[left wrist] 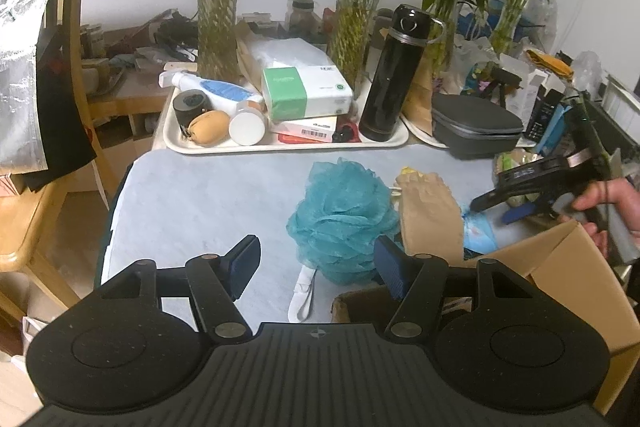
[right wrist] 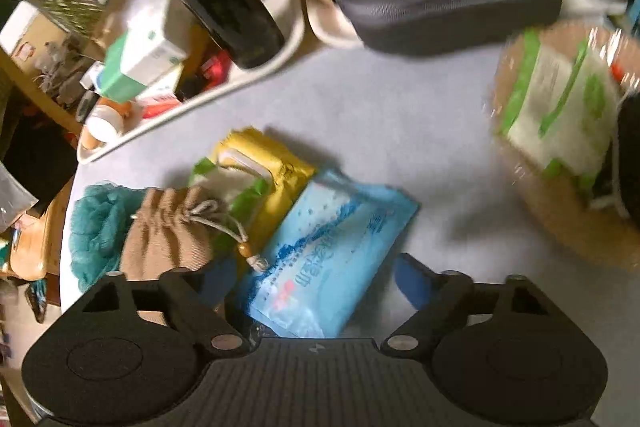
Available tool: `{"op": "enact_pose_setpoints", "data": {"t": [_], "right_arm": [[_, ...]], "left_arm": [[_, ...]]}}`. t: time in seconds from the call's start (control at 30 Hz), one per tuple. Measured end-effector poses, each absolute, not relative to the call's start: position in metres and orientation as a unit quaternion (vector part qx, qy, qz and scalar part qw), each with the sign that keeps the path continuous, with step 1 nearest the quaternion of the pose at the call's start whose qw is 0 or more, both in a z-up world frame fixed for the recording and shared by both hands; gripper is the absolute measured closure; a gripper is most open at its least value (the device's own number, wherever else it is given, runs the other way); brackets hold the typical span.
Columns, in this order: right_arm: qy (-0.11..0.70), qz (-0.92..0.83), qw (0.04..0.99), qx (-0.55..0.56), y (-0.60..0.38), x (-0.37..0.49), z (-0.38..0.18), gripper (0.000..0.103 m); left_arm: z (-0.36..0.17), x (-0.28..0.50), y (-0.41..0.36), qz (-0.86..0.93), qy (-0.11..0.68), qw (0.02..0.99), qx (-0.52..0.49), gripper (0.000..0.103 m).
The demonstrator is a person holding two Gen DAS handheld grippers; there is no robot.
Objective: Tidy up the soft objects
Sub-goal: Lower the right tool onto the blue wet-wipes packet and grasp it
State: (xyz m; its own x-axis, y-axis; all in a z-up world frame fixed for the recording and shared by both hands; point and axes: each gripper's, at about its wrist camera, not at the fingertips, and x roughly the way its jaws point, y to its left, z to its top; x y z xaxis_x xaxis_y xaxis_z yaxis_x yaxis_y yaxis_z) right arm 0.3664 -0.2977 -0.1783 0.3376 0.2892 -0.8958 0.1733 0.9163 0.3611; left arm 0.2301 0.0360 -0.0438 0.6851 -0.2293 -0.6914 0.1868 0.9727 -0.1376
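Observation:
A teal mesh bath sponge [left wrist: 344, 219] lies on the pale table cover, with a tan drawstring pouch [left wrist: 430, 215] to its right. My left gripper [left wrist: 316, 261] is open and empty, just in front of the sponge. In the right wrist view a blue wipes pack [right wrist: 324, 255], a yellow pack [right wrist: 268, 167], the pouch [right wrist: 168, 227] and the sponge [right wrist: 96, 223] lie together. My right gripper [right wrist: 316, 283] is open, its jaws on either side of the blue pack's near end; it also shows in the left wrist view [left wrist: 484, 203].
An open cardboard box [left wrist: 560, 267] stands at the front right. A white tray [left wrist: 180, 143] holds a black flask [left wrist: 394, 75], a green tissue box [left wrist: 304, 91] and bottles. A grey zip case [left wrist: 476, 125] lies behind. A wrapped tissue pack [right wrist: 560, 107] sits at the right.

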Motion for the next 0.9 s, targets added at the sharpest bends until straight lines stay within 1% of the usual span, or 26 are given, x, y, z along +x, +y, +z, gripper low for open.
{"op": "enact_pose_setpoints", "data": {"t": [0.07, 0.13, 0.17, 0.2, 0.23, 0.27, 0.3, 0.37, 0.47, 0.53, 0.57, 0.6, 0.63, 0.67, 0.7, 0.73, 0.77, 0.9], "right_arm": [[0.585, 0.029, 0.781, 0.219, -0.300, 0.372, -0.188, 0.032], [0.589, 0.017, 0.774, 0.230, -0.302, 0.375, -0.193, 0.032], [0.591, 0.012, 0.773, 0.228, -0.301, 0.375, -0.195, 0.037], [0.591, 0.007, 0.776, 0.219, -0.300, 0.375, -0.195, 0.045], [0.589, 0.007, 0.780, 0.209, -0.300, 0.374, -0.194, 0.048], [0.587, 0.006, 0.785, 0.197, -0.300, 0.372, -0.192, 0.060], [0.584, 0.001, 0.791, 0.184, -0.301, 0.371, -0.189, 0.077], [0.580, -0.010, 0.801, 0.148, -0.303, 0.368, -0.184, 0.101], [0.571, -0.018, 0.813, 0.112, -0.308, 0.363, -0.183, 0.101], [0.570, -0.025, 0.811, 0.134, -0.317, 0.361, -0.180, 0.100], [0.566, -0.020, 0.808, 0.162, -0.322, 0.362, -0.179, 0.097], [0.559, -0.014, 0.805, 0.198, -0.329, 0.362, -0.179, 0.090], [0.557, -0.015, 0.800, 0.222, -0.332, 0.365, -0.180, 0.079], [0.558, -0.020, 0.795, 0.236, -0.334, 0.367, -0.182, 0.047], [0.555, -0.023, 0.795, 0.243, -0.334, 0.369, -0.183, 0.022], [0.555, -0.023, 0.795, 0.244, -0.332, 0.371, -0.183, 0.018], [0.561, -0.020, 0.793, 0.239, -0.328, 0.375, -0.185, 0.020], [0.589, -0.015, 0.777, 0.220, -0.307, 0.389, -0.194, 0.020]], "left_arm": [[-0.043, 0.230, 0.036, -0.115, 0.380, 0.917, -0.027, 0.041], [-0.043, 0.229, 0.035, -0.114, 0.380, 0.917, -0.027, 0.041], [-0.043, 0.229, 0.036, -0.114, 0.380, 0.918, -0.027, 0.041], [-0.043, 0.229, 0.036, -0.113, 0.378, 0.918, -0.028, 0.041], [-0.042, 0.228, 0.036, -0.110, 0.373, 0.921, -0.031, 0.041], [-0.041, 0.227, 0.037, -0.107, 0.367, 0.923, -0.034, 0.041], [-0.040, 0.227, 0.038, -0.106, 0.362, 0.925, -0.035, 0.041], [-0.038, 0.228, 0.037, -0.106, 0.360, 0.926, -0.033, 0.041], [-0.037, 0.229, 0.035, -0.105, 0.361, 0.926, -0.030, 0.041], [-0.036, 0.229, 0.034, -0.105, 0.360, 0.927, -0.030, 0.041], [-0.036, 0.229, 0.034, -0.106, 0.359, 0.927, -0.030, 0.041], [-0.035, 0.229, 0.034, -0.105, 0.358, 0.927, -0.031, 0.041], [-0.035, 0.229, 0.034, -0.104, 0.358, 0.927, -0.031, 0.041], [-0.035, 0.229, 0.034, -0.104, 0.358, 0.927, -0.031, 0.041], [-0.035, 0.228, 0.034, -0.104, 0.357, 0.928, -0.031, 0.041], [-0.034, 0.228, 0.034, -0.104, 0.357, 0.928, -0.031, 0.041], [-0.034, 0.228, 0.034, -0.104, 0.357, 0.928, -0.031, 0.041], [-0.034, 0.229, 0.033, -0.101, 0.359, 0.927, -0.027, 0.041]]}}
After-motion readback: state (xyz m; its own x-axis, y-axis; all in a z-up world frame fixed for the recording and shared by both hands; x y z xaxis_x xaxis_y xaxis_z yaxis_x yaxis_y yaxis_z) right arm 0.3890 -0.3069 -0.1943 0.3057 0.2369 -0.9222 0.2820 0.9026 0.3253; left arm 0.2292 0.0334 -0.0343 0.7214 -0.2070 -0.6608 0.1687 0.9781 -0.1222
